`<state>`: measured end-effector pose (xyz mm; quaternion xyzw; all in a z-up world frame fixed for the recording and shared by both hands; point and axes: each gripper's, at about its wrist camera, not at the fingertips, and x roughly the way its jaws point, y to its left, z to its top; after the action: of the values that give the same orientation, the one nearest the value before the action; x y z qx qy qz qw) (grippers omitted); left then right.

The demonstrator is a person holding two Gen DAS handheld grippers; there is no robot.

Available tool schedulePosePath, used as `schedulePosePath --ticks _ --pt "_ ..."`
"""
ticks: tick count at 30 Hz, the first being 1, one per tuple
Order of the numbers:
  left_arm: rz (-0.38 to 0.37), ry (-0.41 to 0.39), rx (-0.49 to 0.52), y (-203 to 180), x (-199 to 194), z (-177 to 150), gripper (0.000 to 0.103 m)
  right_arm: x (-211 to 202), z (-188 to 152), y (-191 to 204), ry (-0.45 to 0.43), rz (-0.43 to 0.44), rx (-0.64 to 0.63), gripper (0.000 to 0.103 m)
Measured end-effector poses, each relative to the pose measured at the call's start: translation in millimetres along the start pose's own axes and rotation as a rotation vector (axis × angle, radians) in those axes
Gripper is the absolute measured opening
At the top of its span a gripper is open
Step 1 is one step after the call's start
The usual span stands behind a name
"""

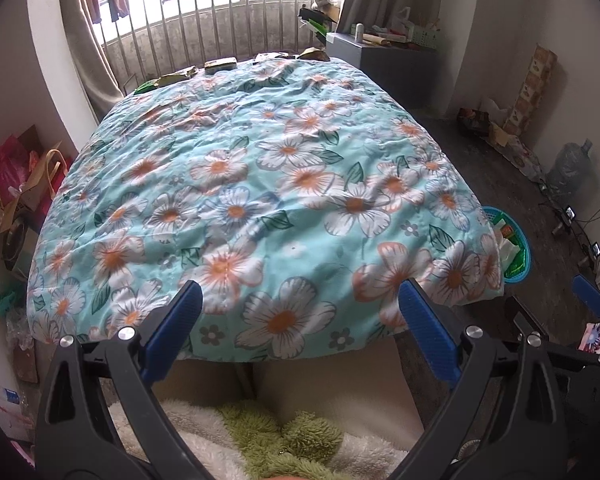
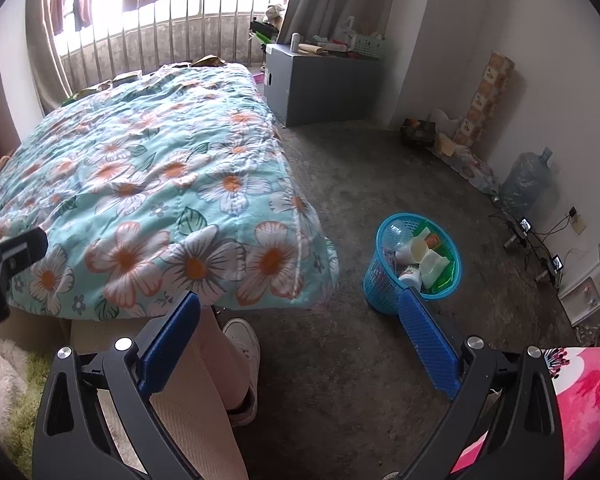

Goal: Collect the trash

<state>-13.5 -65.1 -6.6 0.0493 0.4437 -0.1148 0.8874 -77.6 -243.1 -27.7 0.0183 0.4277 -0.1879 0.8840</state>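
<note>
A blue mesh trash basket (image 2: pixel 384 280) stands on the floor to the right of the bed, holding cups and wrappers; its edge also shows in the left wrist view (image 1: pixel 520 236). Several wrappers (image 1: pixel 220 65) lie along the far edge of the bed, by the window rail. My left gripper (image 1: pixel 300 312) is open and empty, held over the near end of the floral quilt (image 1: pixel 260 184). My right gripper (image 2: pixel 300 336) is open and empty, above the floor between the bed and the basket.
A grey cabinet (image 2: pixel 316 84) with clutter on top stands at the far right of the bed. Bags (image 1: pixel 16 176) crowd the floor left of the bed. A water jug (image 2: pixel 524 180) and cables line the right wall. The person's leg and white shoe (image 2: pixel 244 340) are below.
</note>
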Motion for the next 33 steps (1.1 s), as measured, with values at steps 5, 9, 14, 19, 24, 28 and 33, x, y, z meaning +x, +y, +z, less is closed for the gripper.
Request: schedulePosePath --ticks 5,9,14,19,24,28,33 --pt "-0.004 -0.003 0.015 -7.3 -1.5 1.8 0.094 0.6 0.1 -5.3 -0.003 0.0 0.011 0.097" --pt "-0.012 0.0 0.022 -10.9 -1.4 2.0 0.094 1.2 0.5 -8.8 -0.002 -0.001 0.017 0.097" --pt "-0.022 0.008 0.03 -14.5 0.9 2.9 0.094 2.1 1.2 -12.5 0.002 -0.011 0.024 0.097" --pt "-0.035 0.01 0.033 -16.9 1.5 3.4 0.094 0.9 3.0 -14.3 -0.004 -0.022 0.024 0.097" --pt "-0.037 0.011 0.031 -17.4 1.8 3.1 0.094 1.4 3.1 -15.0 -0.002 -0.025 0.025 0.097" --pt "-0.038 0.011 0.032 -17.1 2.0 3.1 0.094 1.5 2.9 -15.1 -0.001 -0.025 0.025 0.097" --pt "-0.039 0.01 0.034 -17.0 2.0 2.5 0.094 1.7 2.0 -14.4 0.0 -0.022 0.02 0.097"
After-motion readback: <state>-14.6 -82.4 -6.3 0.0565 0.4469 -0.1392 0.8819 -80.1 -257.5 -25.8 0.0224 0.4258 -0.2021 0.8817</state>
